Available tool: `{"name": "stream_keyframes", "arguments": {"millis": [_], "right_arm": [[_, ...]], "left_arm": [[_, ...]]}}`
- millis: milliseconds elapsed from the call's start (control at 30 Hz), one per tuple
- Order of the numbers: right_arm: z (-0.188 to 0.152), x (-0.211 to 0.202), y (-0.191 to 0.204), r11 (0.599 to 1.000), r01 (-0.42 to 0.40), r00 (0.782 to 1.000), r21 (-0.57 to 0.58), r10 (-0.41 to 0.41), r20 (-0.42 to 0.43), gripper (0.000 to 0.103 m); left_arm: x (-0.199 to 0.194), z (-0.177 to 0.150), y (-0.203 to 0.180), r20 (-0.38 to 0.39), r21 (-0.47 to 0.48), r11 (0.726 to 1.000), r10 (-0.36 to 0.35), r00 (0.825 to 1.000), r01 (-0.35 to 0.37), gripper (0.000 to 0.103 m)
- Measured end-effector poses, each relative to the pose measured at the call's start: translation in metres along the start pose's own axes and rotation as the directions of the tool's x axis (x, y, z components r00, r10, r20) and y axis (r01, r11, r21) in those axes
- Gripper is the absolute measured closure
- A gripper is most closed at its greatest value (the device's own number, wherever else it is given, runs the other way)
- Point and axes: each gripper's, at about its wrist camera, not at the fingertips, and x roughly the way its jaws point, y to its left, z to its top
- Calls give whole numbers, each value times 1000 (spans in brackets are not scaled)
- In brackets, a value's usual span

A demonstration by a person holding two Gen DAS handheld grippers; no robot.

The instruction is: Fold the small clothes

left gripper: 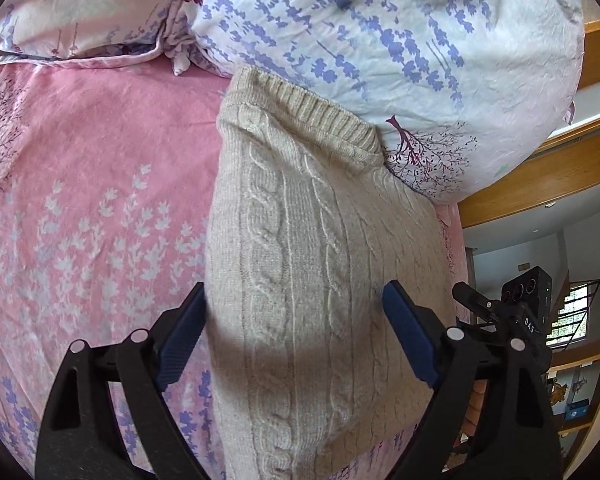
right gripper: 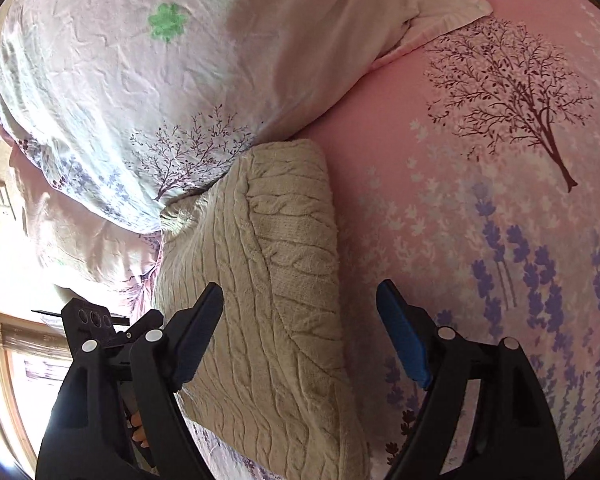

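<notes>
The sweater (left gripper: 324, 264), a cream cable-knit already folded into a long narrow bundle, lies on the pink bed (left gripper: 92, 184) with its ribbed far end tucked against the pillow (left gripper: 380, 32). In the left wrist view its long axis runs from 6 o'clock up to 12 o'clock, straight between the fingers of the left claw (left gripper: 292, 336), whose jaws stand wide apart and press on nothing. In the right wrist view the bundle sits toward 9 o'clock of the right claw (right gripper: 300, 332), also wide apart and empty; only its left finger overlaps the knit, the right one hangs over bare sheet. By my reading the left claw is better centred on the bundle, so any next grip or smoothing along its length suits that hand
</notes>
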Motion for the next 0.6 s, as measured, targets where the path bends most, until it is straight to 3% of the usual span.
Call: {"name": "stream_keyframes", "arguments": {"millis": [300, 367, 600], "right_arm": [[-11, 19, 10, 996, -74, 996, -39, 73, -43, 27], [-13, 24, 11, 996, -81, 995, -31, 79, -62, 37], [-16, 24, -3, 990, -135, 989, 39, 137, -47, 51]], "left_arm": [[17, 0, -21, 9, 80, 994, 80, 997, -80, 21], [17, 0, -26, 12, 103, 989, 107, 994, -108, 22], [19, -5, -37, 29, 134, 980, 145, 989, -147, 26]]}}
